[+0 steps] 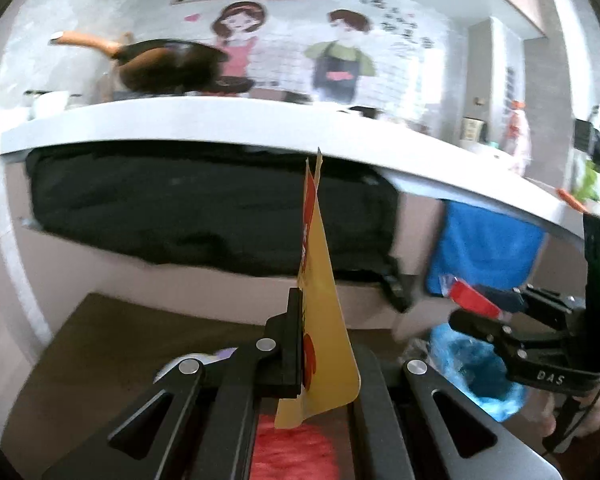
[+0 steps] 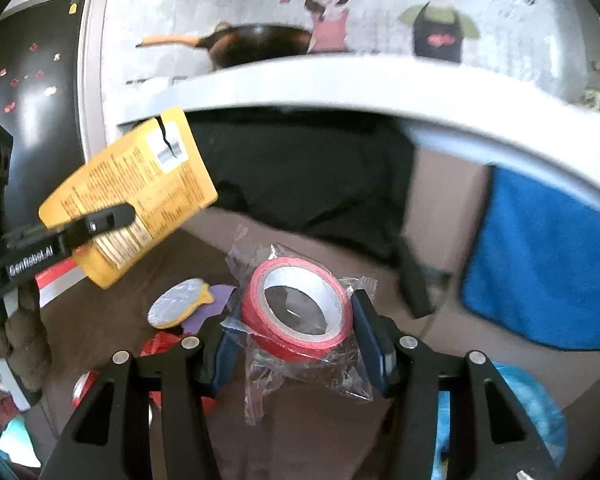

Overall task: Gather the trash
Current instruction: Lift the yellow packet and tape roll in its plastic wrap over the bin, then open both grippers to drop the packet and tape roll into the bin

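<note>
My left gripper (image 1: pixel 312 344) is shut on a flat yellow snack packet (image 1: pixel 320 280) held upright in the air; the packet also shows in the right wrist view (image 2: pixel 136 196), clamped by the left gripper (image 2: pixel 100 220). My right gripper (image 2: pixel 296 332) is shut on a red tape roll (image 2: pixel 300 308) in a clear plastic wrapper; it shows in the left wrist view (image 1: pixel 480 312) with the red roll (image 1: pixel 472 300). A bin lined with a blue bag (image 1: pixel 476 372) sits below the right gripper, also at the lower right of the right wrist view (image 2: pixel 532 404).
A brown floor (image 2: pixel 300 440) holds scraps: a silver-and-yellow lid (image 2: pixel 176 304), purple paper (image 2: pixel 212 304) and red wrappers (image 2: pixel 160 344). A white counter edge (image 1: pixel 220 124) with a pan (image 1: pixel 168 64) runs ahead. A black cloth (image 1: pixel 204 208) and blue towel (image 1: pixel 484 248) hang below it.
</note>
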Motion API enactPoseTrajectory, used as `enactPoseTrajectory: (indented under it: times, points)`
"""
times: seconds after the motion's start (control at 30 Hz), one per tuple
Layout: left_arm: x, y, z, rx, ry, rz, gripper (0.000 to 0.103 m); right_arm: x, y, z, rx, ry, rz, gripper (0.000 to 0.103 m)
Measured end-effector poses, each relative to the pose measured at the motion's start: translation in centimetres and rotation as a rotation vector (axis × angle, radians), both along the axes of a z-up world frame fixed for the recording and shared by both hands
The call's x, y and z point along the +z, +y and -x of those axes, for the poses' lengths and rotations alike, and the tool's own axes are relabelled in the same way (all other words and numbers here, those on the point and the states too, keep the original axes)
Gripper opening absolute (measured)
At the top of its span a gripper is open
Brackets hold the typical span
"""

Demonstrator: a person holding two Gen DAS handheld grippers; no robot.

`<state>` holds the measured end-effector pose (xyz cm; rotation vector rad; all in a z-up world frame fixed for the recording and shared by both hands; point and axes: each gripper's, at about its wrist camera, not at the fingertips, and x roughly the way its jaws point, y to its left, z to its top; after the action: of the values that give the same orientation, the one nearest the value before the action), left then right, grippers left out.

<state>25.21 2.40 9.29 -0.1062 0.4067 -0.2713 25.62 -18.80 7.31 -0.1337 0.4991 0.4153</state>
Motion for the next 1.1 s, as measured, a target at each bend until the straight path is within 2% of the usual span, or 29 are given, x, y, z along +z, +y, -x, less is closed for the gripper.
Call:
enactPoseTrajectory:
  times: [0.2, 0.4, 0.6, 0.77, 0.87, 1.1]
  points:
    - [0.7, -6.7, 1.3, -0.103, -0.013, -0.016, 0.000, 2.2, -5.7, 2.8, -0.099, -0.060, -0.001, 0.049]
    - [-0.8, -14.6, 2.1, -0.216, 0.014, -0.049, 0.000, 2.1, -12.7, 4.7, -0.219, -0.063, -0.020, 0.049]
    - [-2.8, -21.7, 1.9, -0.313, 0.037, -0.096, 0.000, 0.3, -19.3, 6.0, -0.314, -0.048, -0.055, 0.049]
    - [-5.3, -25.9, -0.1, -0.375, 0.117, -0.092, 0.000, -1.9, -23.2, 5.7, -0.378, -0.025, -0.064, 0.049]
    - [-6.8, -27.3, -1.4, -0.408, 0.169, -0.066, 0.000, -3.5, -25.0, 4.8, -0.399, 0.000, -0.083, 0.049]
    - [-9.8, -29.0, -3.6, -0.423, 0.244, -0.061, 0.000, -6.7, -26.8, 2.3, -0.404, 0.055, -0.131, 0.049]
